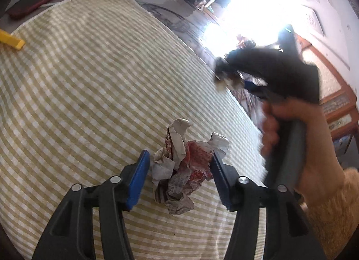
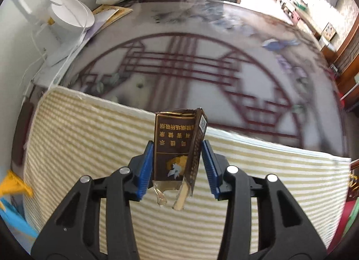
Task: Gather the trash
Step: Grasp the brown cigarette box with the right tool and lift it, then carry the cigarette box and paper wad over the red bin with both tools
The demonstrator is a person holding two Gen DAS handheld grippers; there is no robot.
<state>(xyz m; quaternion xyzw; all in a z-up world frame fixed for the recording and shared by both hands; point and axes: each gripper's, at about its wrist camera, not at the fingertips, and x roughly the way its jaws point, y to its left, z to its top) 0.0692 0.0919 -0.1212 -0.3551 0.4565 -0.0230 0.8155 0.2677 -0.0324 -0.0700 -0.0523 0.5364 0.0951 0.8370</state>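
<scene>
Inspector: Left gripper (image 1: 180,170): jaws spread, crumpled wrapper (image 1: 179,170) lying loose between them on the checked cloth (image 1: 89,92).
Clerk: And rightward?
Inspector: Right gripper (image 2: 177,165): jaws pinching a brown cigarette pack (image 2: 177,148), upright, lifted over the cloth's far edge.

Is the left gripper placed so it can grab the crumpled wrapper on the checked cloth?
Probably yes. The left gripper already straddles the crumpled wrapper, one blue pad on each side, jaws open, and nothing lies between them on the checked cloth.
</scene>
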